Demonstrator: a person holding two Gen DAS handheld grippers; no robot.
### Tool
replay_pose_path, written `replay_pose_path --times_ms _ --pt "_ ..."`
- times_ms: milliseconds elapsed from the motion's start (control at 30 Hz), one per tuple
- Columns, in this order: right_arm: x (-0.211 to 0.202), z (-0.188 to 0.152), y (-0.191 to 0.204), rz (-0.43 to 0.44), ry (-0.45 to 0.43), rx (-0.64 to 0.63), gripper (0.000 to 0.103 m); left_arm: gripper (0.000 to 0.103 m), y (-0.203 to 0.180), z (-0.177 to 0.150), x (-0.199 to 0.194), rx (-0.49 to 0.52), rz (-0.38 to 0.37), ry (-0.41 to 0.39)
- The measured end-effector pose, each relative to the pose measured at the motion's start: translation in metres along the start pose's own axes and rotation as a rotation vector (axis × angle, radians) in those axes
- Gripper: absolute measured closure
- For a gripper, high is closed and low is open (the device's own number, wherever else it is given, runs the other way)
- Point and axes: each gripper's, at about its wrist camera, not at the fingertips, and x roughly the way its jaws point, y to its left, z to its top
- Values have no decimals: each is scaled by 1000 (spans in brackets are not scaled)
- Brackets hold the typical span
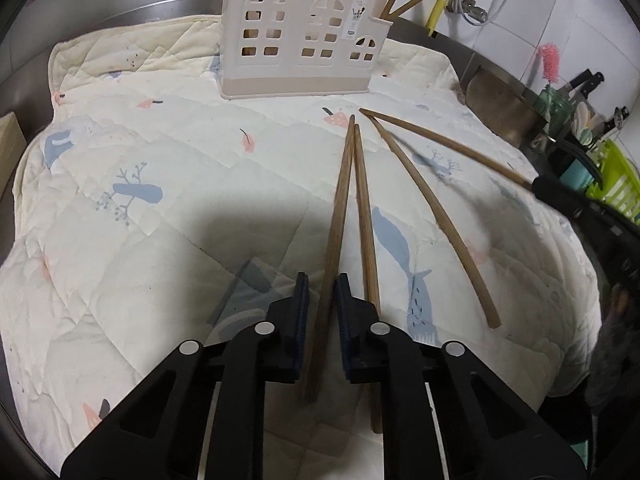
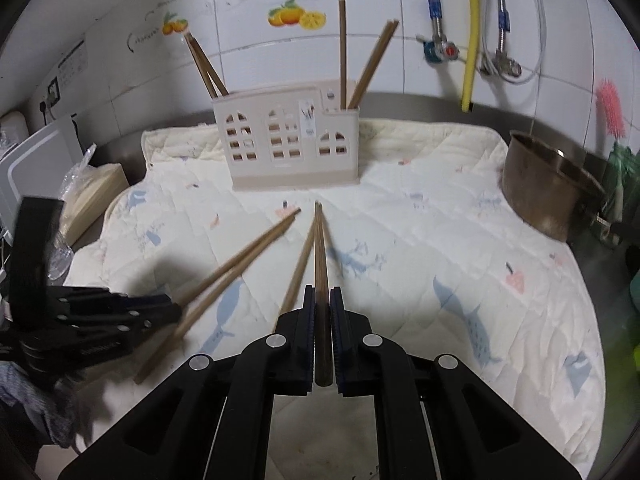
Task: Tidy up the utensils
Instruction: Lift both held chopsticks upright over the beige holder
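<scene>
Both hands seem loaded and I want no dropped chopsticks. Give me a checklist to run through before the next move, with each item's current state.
1. Right tongs shut on a chopstick: ok.
2. Left tongs gripping their chopstick: cannot tell; the chopstick lies between the pads, but a gap shows beside it.
3. Only one chopstick per tongs: ok; the neighbouring chopstick lies outside the left pads.
4. Holder upright on the quilt: ok.
5. Room left in the holder: cannot tell; chopsticks already stand at both ends.
6. All chopsticks off the quilt: not ok; a loose one remains.
</scene>
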Motion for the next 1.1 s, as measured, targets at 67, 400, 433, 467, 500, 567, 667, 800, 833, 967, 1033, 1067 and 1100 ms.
replay_pose_path --times_ms 67,400,433,467,500,567,667,800,833,967,1033,1067,1100 --pt "-4 6 2 0 -16 -13 96 94 -2 1 0 7 16 0" --pt "-17 26 0 -1 -58 -56 96 97 -11 22 -36 39 -11 -87" --pt "-18 28 0 -1 -63 -61 96 97 -11 28 -45 41 -16 -109" --pt "-20 32 -1 0 -70 -66 96 97 -11 33 -51 43 -18 -127" --pt "-21 35 -1 2 -75 -69 96 97 -12 37 -56 44 -18 -140" --pt "-23 42 -2 8 -86 -73 96 97 -11 49 -67 48 -18 -172" --pt "-26 56 -2 18 -101 -87 96 97 -8 65 -79 50 -11 -211" --pt "-26 72 -3 38 -107 -96 96 98 -8 86 -86 55 -15 -243" --pt "-25 77 -4 44 -105 -98 96 98 -8 93 -86 56 -15 -249" --pt "-21 97 -7 65 -97 -110 96 98 -8 108 -90 64 -25 -259" --pt "-21 111 -10 77 -98 -114 96 98 -7 116 -95 69 -24 -268" --pt "-22 119 -11 83 -99 -119 96 98 -7 120 -98 70 -27 -273" --pt "-22 127 -12 88 -101 -124 96 98 -6 124 -100 71 -30 -277"
